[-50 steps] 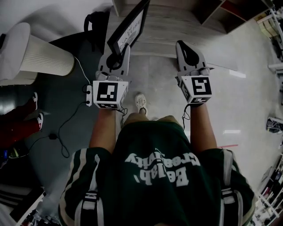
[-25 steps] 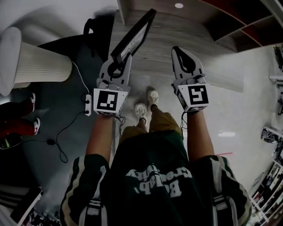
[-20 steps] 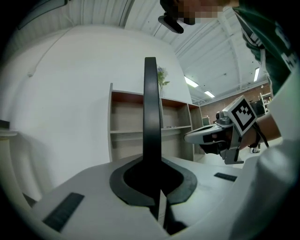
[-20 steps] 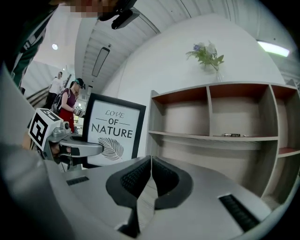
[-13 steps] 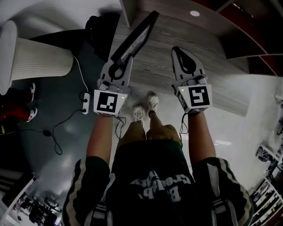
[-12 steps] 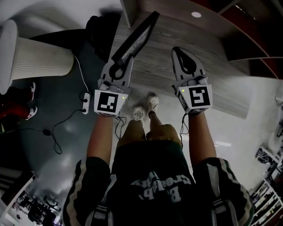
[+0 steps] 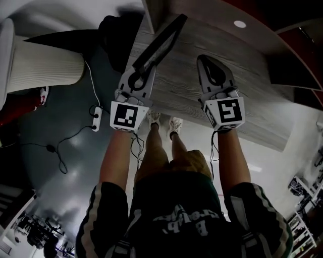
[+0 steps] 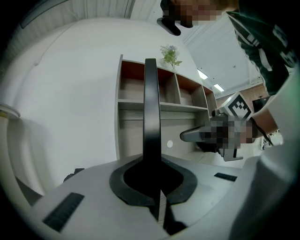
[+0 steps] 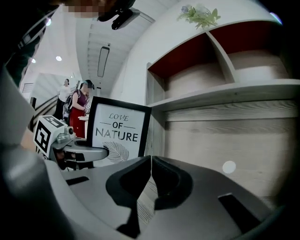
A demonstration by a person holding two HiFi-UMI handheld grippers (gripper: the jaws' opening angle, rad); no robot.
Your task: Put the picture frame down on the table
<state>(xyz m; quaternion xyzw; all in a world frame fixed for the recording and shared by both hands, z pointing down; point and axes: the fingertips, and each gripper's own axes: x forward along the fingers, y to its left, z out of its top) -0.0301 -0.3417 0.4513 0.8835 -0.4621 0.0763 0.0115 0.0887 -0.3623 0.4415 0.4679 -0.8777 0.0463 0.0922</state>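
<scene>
Clearly the job is only partway through: the picture frame [image 7: 160,40] is not yet lying on the table [image 7: 252,83]. The left gripper [image 7: 143,63] has its jaws clamped on one edge of the frame, which rises between them as a thin black bar in the left gripper view [image 8: 150,108]. From the head view the frame juts away from the person at a slant, over the far left part of the wood-grain tabletop near its left edge. The right gripper view shows it from its front [image 9: 118,133], standing roughly upright with its "LOVE OF NATURE" print facing right. Its lower edge is hidden behind the left gripper [image 9: 89,152] there, so whether it touches the wood cannot be told; it looks carried rather than resting. The right gripper [image 7: 206,61] is level with the left one and well to its right over the table, its jaws pressed together on nothing [image 9: 151,161]. Beyond the table stands a shelf unit [image 9: 225,70] with a sprig of greenery [image 9: 199,14] on top. What remains, by my reading, is to lower the frame until it rests on the tabletop, then part the left jaws and draw clear.
</scene>
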